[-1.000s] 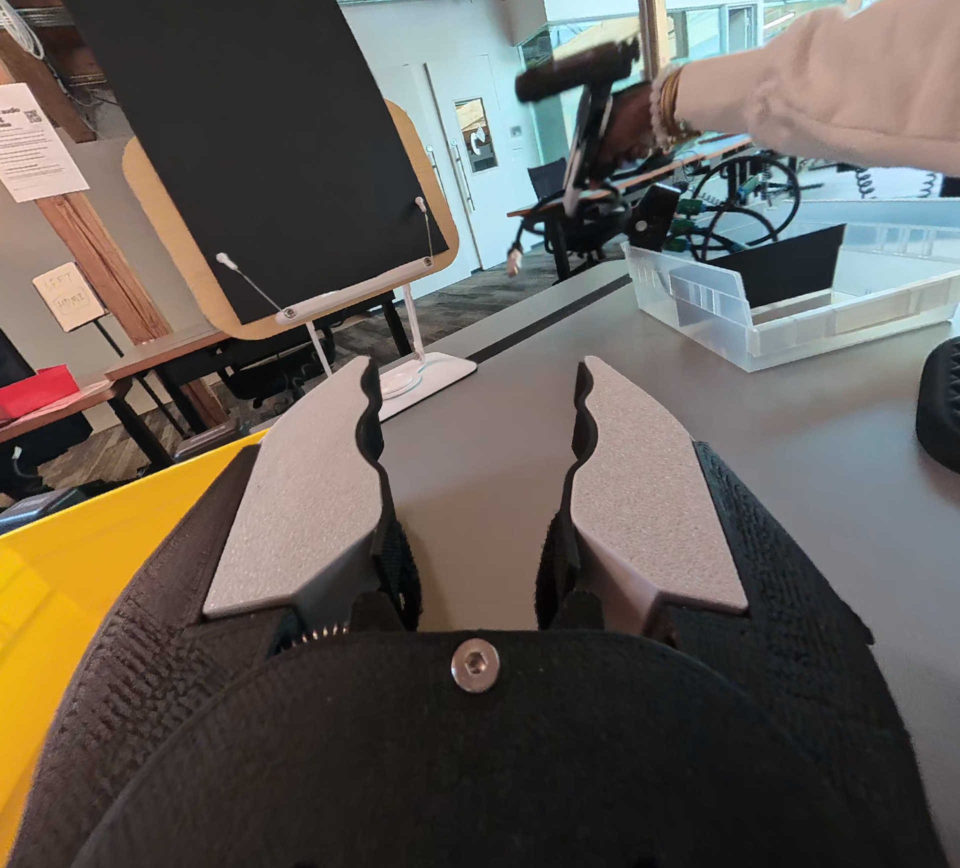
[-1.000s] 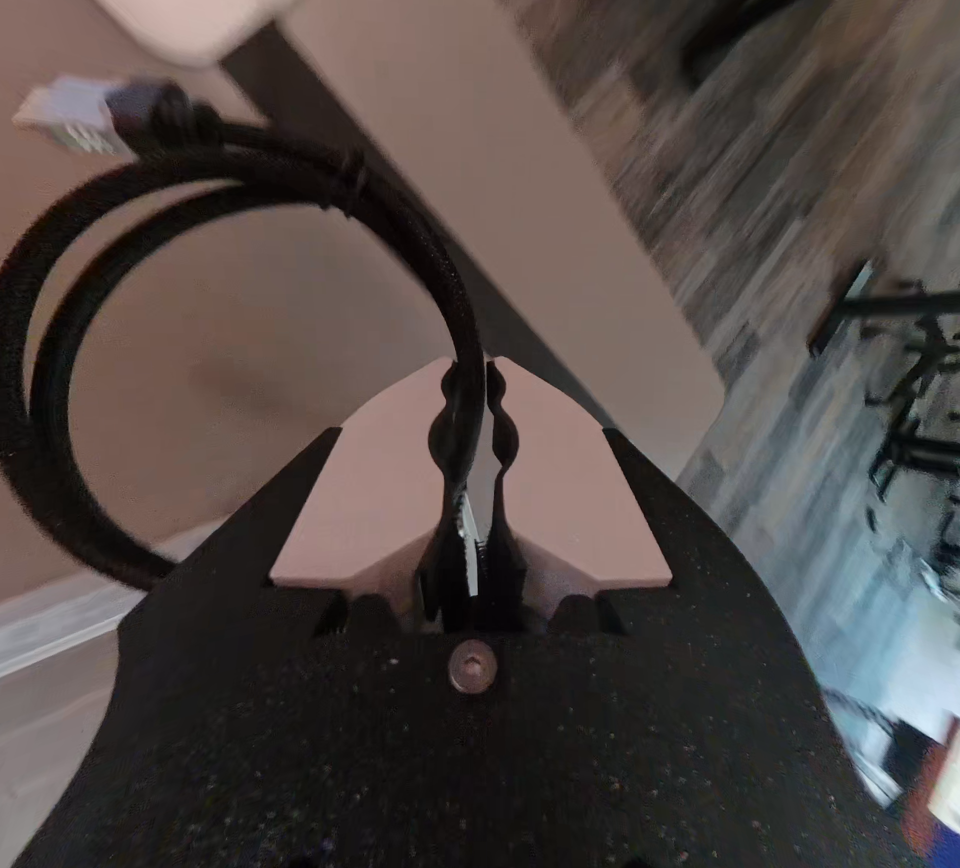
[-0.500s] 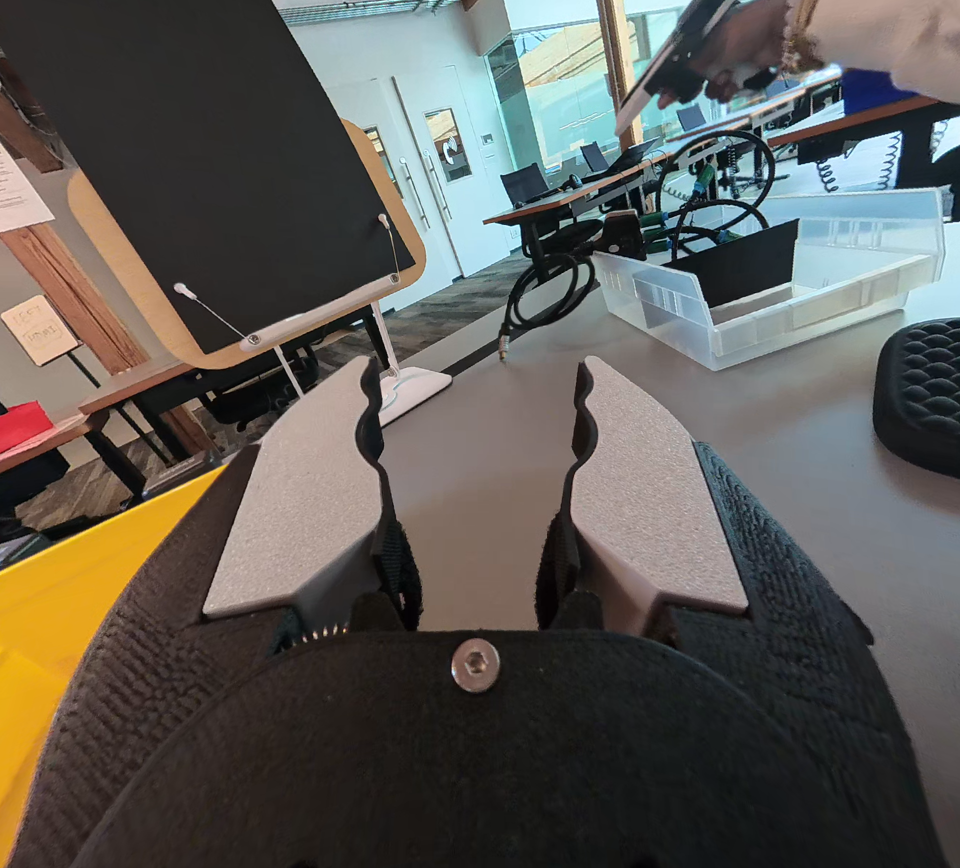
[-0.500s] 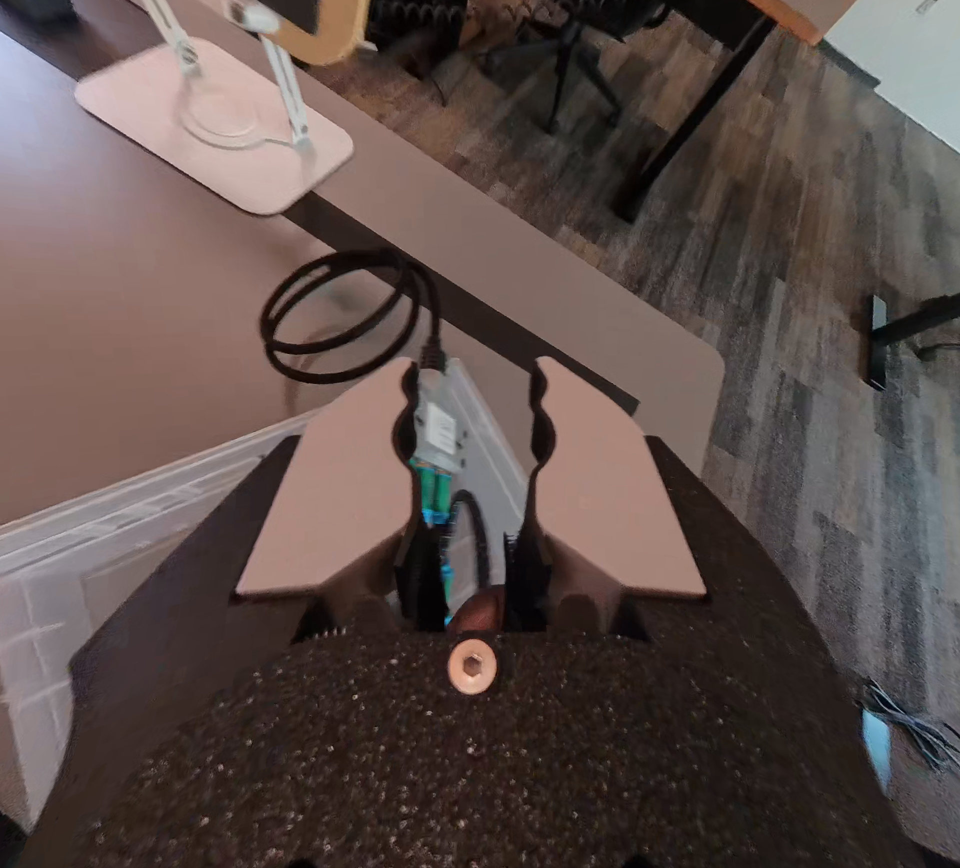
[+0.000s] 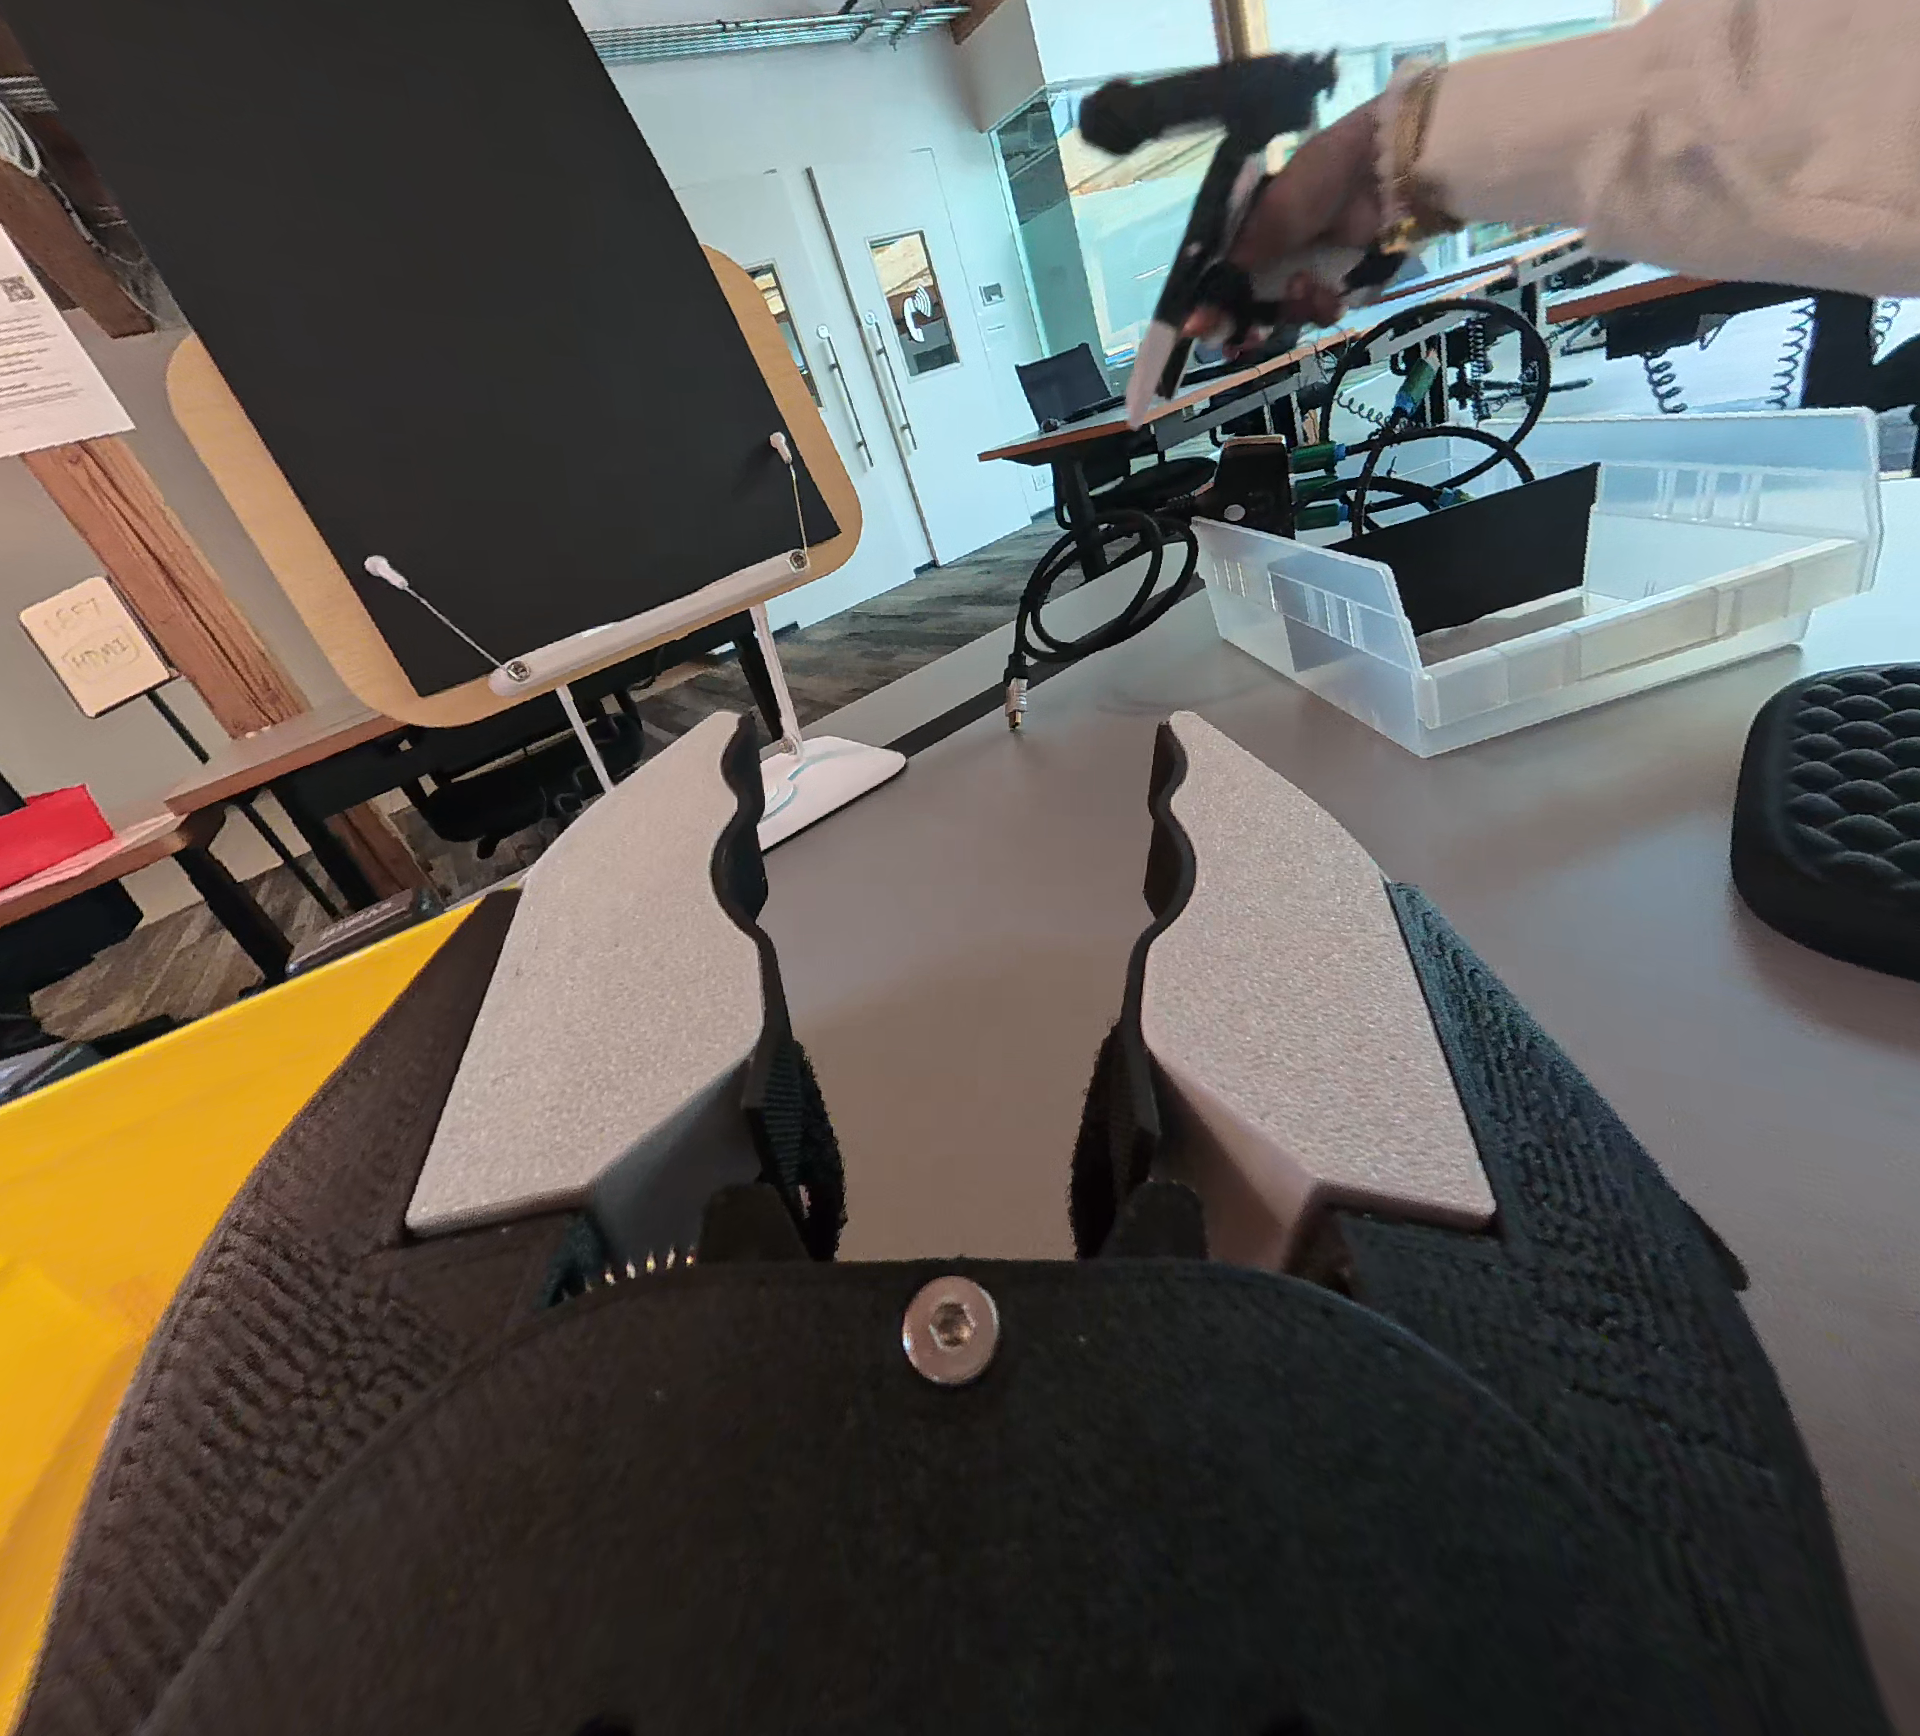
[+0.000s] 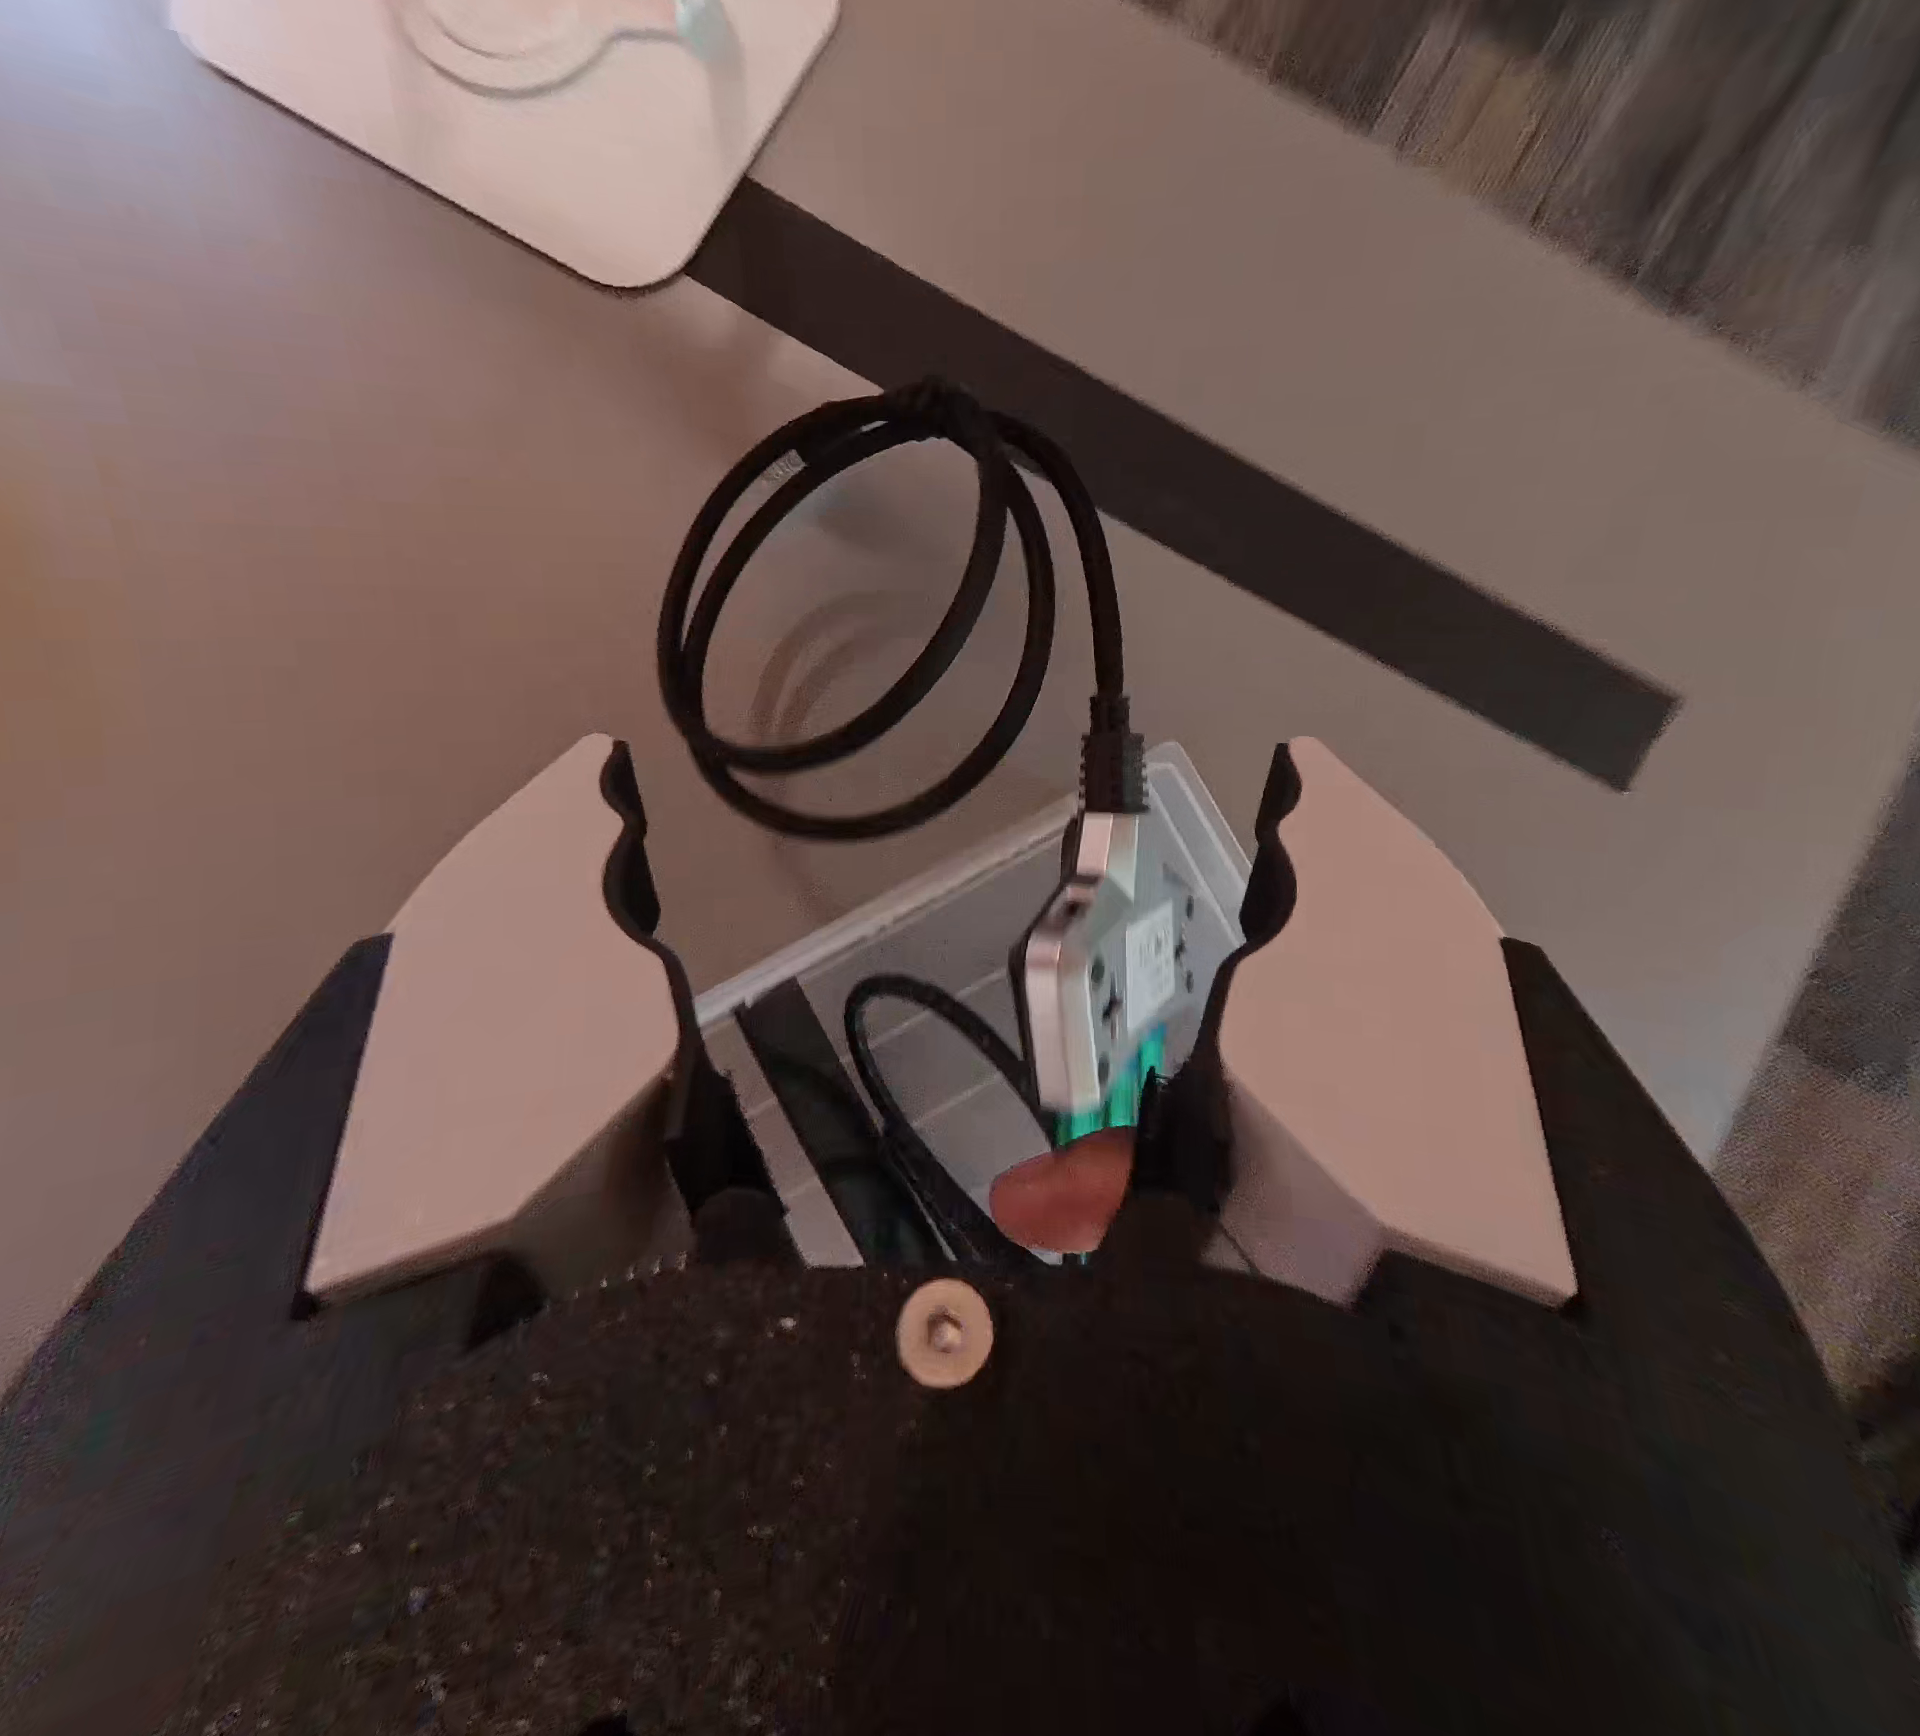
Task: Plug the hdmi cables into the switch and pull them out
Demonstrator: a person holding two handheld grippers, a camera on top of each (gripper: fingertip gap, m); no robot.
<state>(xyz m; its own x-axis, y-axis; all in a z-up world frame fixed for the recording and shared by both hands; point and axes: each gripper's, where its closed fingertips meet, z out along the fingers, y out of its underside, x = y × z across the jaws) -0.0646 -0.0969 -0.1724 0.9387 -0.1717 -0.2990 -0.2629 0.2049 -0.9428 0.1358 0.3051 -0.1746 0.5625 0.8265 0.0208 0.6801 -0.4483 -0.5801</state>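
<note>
My right tongs [image 6: 945, 865] have just let go and gape empty above the coiled hdmi cable [image 6: 862, 616] now lying on the worktop [image 6: 260, 491] beside the clear bin [image 5: 1538, 647], left tongs [image 5: 945, 813] open too, so plugging comes next.

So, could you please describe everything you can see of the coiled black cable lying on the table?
The coiled black cable is thin and round, wound into roughly two loose loops that lie on the grey table beside a dark strip. In the left wrist view it sits just left of the clear plastic bin, with a small metal plug on the tabletop. In the right wrist view one end appears to run into a silver adapter between the fingers of the open right gripper, which does not grip the cable.
</note>
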